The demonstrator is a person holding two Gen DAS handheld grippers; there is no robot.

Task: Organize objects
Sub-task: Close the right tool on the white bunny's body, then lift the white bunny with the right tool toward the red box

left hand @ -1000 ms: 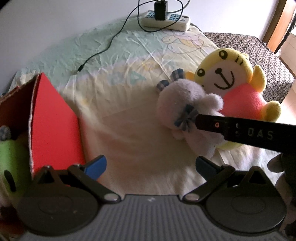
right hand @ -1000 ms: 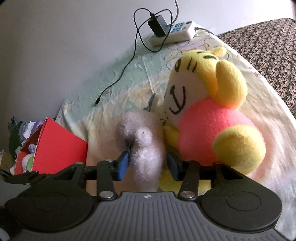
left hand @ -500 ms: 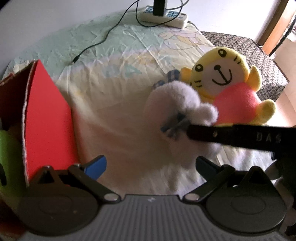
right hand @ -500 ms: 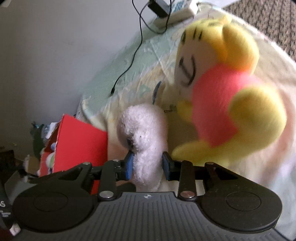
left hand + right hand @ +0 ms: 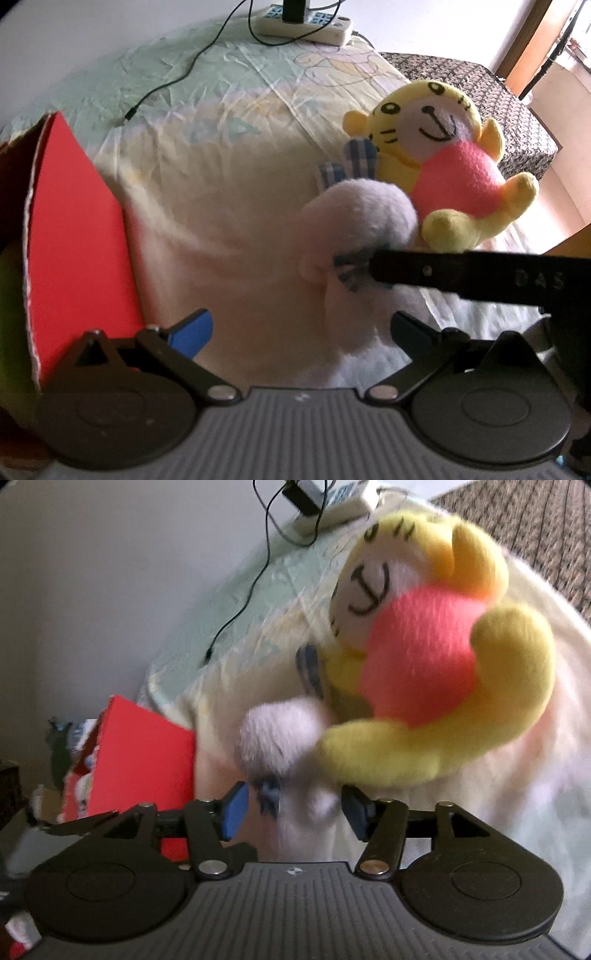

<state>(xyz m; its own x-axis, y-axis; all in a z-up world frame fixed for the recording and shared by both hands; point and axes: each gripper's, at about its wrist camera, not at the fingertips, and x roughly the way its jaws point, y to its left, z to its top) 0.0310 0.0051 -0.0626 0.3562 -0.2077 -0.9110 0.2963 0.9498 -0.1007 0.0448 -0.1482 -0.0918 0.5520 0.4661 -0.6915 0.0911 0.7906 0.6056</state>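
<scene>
Left gripper: jaws spread wide, nothing between them, red box just off the left jaw.
Right gripper: jaws parted either side of the white plush; grip unclear through blur.
Yellow tiger plush: beyond the right jaw, touching the white one, on the bed.

Fluffy white plush with plaid ears, touching yellow-and-pink tiger plush, red box nearby

wall: plain grey | bedsheet: pale, wrinkled | door frame: possibly wood, daylit
</scene>
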